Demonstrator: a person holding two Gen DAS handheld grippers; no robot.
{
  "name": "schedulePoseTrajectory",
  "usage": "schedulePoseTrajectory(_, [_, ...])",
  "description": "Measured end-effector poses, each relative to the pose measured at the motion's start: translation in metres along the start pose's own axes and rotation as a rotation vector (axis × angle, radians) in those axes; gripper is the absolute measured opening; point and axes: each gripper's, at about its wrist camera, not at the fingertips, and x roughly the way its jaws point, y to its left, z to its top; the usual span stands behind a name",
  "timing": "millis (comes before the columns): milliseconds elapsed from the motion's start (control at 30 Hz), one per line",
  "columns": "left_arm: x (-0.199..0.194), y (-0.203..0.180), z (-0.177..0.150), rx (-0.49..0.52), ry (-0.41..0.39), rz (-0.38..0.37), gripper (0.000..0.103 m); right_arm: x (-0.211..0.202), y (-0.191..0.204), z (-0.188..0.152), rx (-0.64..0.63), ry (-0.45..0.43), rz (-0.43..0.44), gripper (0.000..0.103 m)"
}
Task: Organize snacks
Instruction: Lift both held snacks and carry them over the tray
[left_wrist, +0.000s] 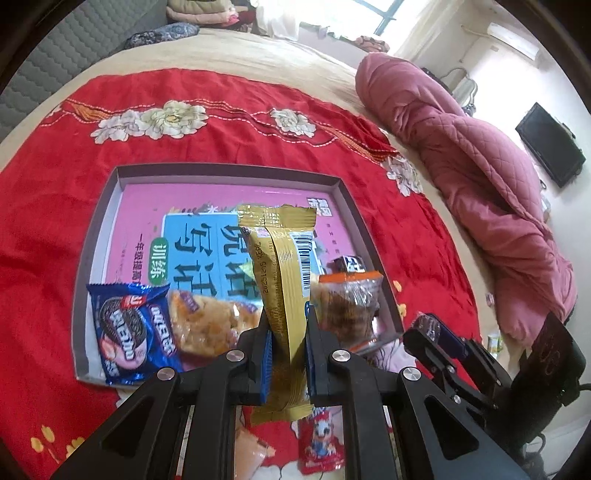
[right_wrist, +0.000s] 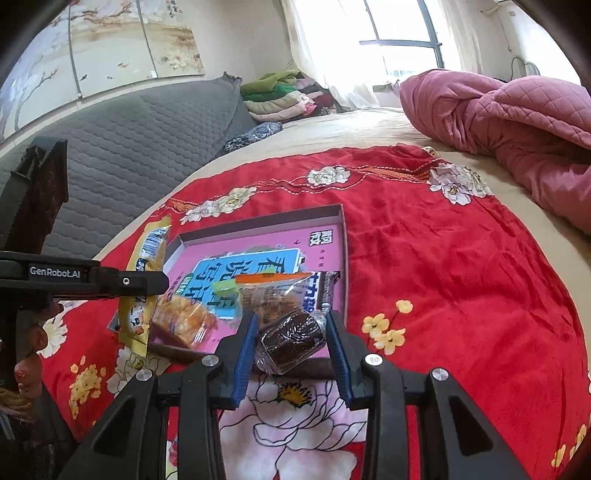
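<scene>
My left gripper (left_wrist: 288, 332) is shut on a long gold snack packet (left_wrist: 284, 295) and holds it upright above the near edge of a shallow grey tray (left_wrist: 229, 170). The tray is lined with a pink book. In it lie a blue cookie packet (left_wrist: 136, 328), an orange cracker packet (left_wrist: 210, 325) and a clear packet with an orange top (left_wrist: 347, 299). My right gripper (right_wrist: 291, 332) is shut on a clear-wrapped brown cake (right_wrist: 291, 341) at the tray's (right_wrist: 258, 223) near right corner. The gold packet (right_wrist: 142, 306) hangs in the left gripper (right_wrist: 147, 284) at the left of the right wrist view.
The tray sits on a red floral cloth (right_wrist: 443, 277) spread over a bed. A dark chocolate bar (right_wrist: 321, 291) lies in the tray. A red cartoon packet (left_wrist: 317, 446) lies loose below my left gripper. A pink quilt (right_wrist: 517, 118) is heaped at the right.
</scene>
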Motion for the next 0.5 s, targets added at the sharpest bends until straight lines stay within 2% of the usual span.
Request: schedulePoseTrajectory(500, [0.034,-0.005,0.016,0.002,0.003,0.052,0.014,0.021,-0.013,0.005,0.006,0.007,0.008,0.038])
